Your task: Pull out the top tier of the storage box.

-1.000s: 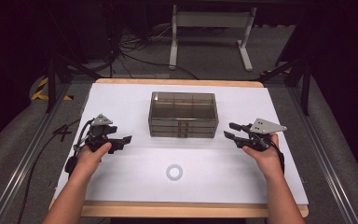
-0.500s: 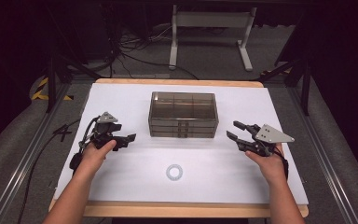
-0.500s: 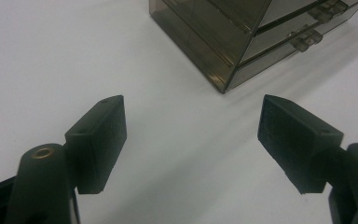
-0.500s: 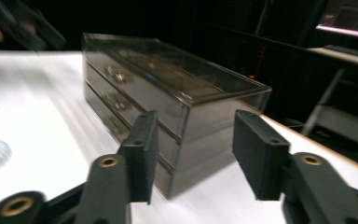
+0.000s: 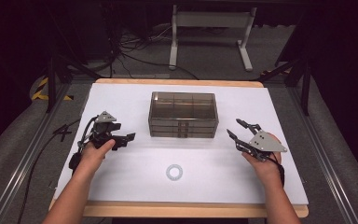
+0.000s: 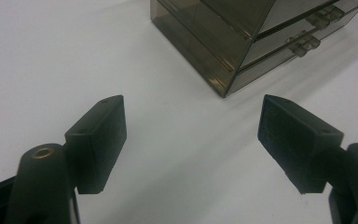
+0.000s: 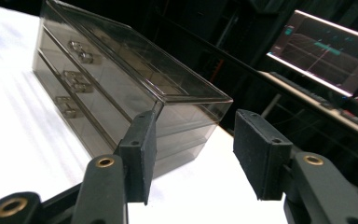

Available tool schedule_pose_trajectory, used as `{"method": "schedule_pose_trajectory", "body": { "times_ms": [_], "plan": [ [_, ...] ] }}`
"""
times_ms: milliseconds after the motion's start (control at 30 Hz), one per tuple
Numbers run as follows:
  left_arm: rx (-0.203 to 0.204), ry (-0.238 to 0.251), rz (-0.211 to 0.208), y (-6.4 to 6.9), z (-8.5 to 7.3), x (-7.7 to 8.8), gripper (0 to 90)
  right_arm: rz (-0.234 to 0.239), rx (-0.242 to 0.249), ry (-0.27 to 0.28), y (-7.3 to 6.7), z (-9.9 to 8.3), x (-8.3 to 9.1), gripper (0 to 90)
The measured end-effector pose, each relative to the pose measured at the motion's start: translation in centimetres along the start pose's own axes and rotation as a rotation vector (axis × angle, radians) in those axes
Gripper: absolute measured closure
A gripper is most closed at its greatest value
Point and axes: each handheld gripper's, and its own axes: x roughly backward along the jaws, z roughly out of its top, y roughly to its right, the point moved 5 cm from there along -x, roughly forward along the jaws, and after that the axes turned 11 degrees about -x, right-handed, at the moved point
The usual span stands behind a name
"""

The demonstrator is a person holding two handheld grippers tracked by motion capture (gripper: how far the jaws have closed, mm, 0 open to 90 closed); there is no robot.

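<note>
I have both tongs, left [image 5: 129,136] and right [image 5: 242,132], spread apart and empty, flanking the smoked drawer box [image 5: 183,115], whose long axis runs between them mid-tabletop [image 5: 121,177]; right's jaws have just been opening, slightly nearer.

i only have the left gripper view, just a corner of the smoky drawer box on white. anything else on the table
Observer: Yes, a small white ring lies on the table, on the person's side of the drawer box.
Operator: where's the right hand-held gripper
Observer: The right hand-held gripper is off the box's right end, apart from it. Its jaws are open and have just been opening, with nothing between them.
Operator: what's past the box
Observer: In the right gripper view, a lit monitor stands beyond the table.
</note>
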Motion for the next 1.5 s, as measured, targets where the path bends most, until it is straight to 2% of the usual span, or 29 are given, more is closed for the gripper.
{"method": "schedule_pose_trajectory", "body": {
  "times_ms": [67, 200, 233, 300, 367, 400, 433, 633, 733, 833, 967, 1167, 1500],
  "plan": [
    [0.0, 0.001, 0.0, 0.0, 0.0, 0.0, 24.5, -0.028, 0.011, 0.009, -0.3, -0.1, -0.1, 50.2],
    [0.0, 0.009, 0.002, -0.2, 0.0, 0.0, 24.4, -0.082, 0.08, 0.023, -0.5, 0.0, -0.1, 51.2],
    [0.0, 0.009, 0.002, -0.2, 0.0, 0.0, 24.4, -0.082, 0.08, 0.023, -0.5, 0.0, -0.1, 51.2],
    [0.0, 0.005, 0.003, -0.2, -0.1, 0.0, 24.4, -0.108, 0.117, 0.025, -0.5, 0.1, -0.1, 50.9],
    [0.0, 0.004, 0.002, -0.2, -0.1, 0.0, 24.5, -0.14, 0.141, 0.023, -0.6, 0.0, -0.1, 49.4],
    [0.0, 0.004, 0.002, -0.2, -0.1, 0.0, 24.5, -0.14, 0.141, 0.023, -0.6, 0.0, -0.1, 49.4],
    [0.002, 0.002, 0.001, -0.2, -0.1, 0.0, 24.5, -0.163, 0.174, 0.01, -0.7, -0.1, -0.2, 49.0],
    [0.008, 0.003, -0.003, -0.2, -0.2, -0.1, 24.4, -0.193, 0.286, -0.021, -1.3, -0.3, -0.5, 48.9],
    [0.007, 0.0, -0.003, -0.2, -0.3, -0.1, 24.5, -0.233, 0.364, -0.032, -1.7, -0.2, -0.6, 48.2],
    [0.012, -0.001, -0.003, -0.3, -0.4, -0.1, 24.5, -0.254, 0.387, -0.036, -2.0, -0.1, -0.8, 47.8],
    [0.019, 0.001, -0.004, -0.4, -0.5, 0.0, 24.4, -0.257, 0.425, -0.055, -2.4, -0.2, -1.1, 47.4],
    [0.025, 0.0, 0.002, -0.4, -0.8, 0.1, 24.5, -0.272, 0.497, -0.094, -2.9, -0.1, -1.3, 48.5],
    [0.035, -0.001, 0.019, -0.6, -1.4, 0.6, 24.5, -0.327, 0.612, -0.161, -3.6, 0.0, -1.8, 50.1]
  ]
}}
